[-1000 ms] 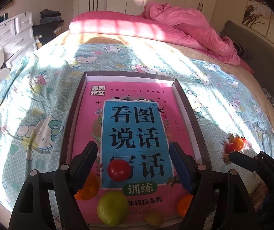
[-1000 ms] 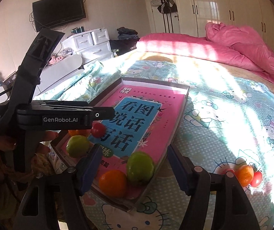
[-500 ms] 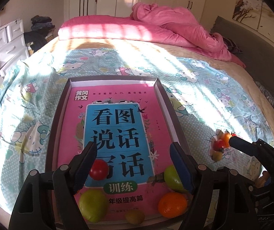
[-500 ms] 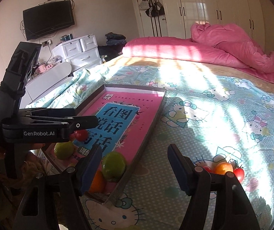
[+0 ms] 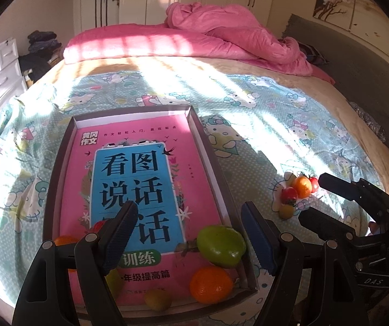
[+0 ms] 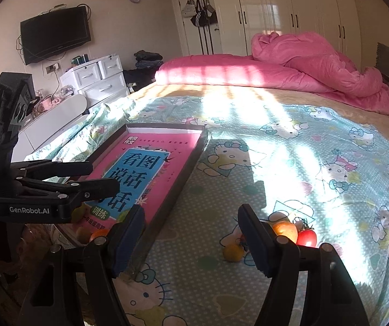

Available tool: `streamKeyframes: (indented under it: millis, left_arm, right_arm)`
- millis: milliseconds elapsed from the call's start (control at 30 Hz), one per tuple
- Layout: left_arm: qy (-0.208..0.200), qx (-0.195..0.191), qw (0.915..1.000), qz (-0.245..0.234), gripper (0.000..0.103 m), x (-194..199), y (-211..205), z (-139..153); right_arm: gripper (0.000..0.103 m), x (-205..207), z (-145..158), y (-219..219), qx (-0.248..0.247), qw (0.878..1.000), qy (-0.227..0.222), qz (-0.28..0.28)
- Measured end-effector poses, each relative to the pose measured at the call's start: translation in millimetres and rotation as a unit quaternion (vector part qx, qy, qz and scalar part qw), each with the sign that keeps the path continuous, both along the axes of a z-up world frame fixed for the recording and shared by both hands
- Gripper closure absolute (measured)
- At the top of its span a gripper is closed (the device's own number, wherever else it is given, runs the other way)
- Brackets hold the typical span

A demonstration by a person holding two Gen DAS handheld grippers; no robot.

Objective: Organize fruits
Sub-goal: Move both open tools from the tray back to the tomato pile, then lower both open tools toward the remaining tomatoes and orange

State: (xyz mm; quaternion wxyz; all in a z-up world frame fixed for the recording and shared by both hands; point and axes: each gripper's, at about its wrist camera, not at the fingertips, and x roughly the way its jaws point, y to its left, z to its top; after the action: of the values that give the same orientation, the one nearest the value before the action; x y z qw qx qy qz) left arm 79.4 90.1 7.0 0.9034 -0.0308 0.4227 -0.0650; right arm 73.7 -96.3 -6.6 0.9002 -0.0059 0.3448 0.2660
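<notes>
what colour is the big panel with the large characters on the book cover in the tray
Blue, on a pink cover: the book panel shows best in the left wrist view.

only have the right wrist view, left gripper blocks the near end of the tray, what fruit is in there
Observer: A green apple sits in the near right corner of the tray, with an orange beside it.
Operator: left gripper holding anything
Observer: No, the left gripper is open and empty over the book.
Operator: my finger hides part of the loose pile
Observer: A red tomato lies there, beside the loose orange.
</notes>
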Motion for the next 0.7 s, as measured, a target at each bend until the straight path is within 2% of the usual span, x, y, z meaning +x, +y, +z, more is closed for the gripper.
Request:
streamKeyframes:
  millis: [700]
  left_arm:
    - [0.004, 0.003, 0.999, -0.045, 0.024, -7, -40, -5]
  right_arm:
    - [0.032, 0, -10, -55, -0.012, 0.998, 0.011, -0.062]
